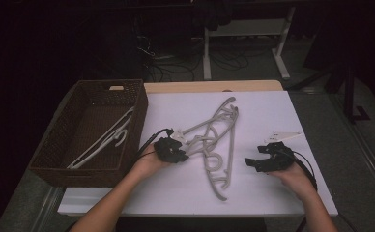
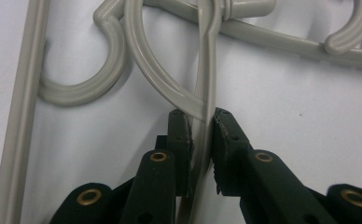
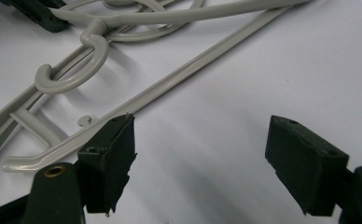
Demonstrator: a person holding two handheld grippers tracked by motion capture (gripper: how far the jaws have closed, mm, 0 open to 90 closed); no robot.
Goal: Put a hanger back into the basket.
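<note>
Hangers are lying tangled on the white table, between the 2 claws. Left claw is pinching 1 grey hanger bar, which is running up between its nearly closed pads. Right claw is gaping wide and empty, hangers beyond it. Step in hand looks like gripping; next likely calls for lifting that hanger free toward the basket beside the left claw.

From your right gripper, the white sheet lies bare toward twelve o'clock and six. At nine o'clock the tangle of grey hangers blocks the middle. Beyond it, at nine, the wicker basket walls off the sheet's left edge.
</note>
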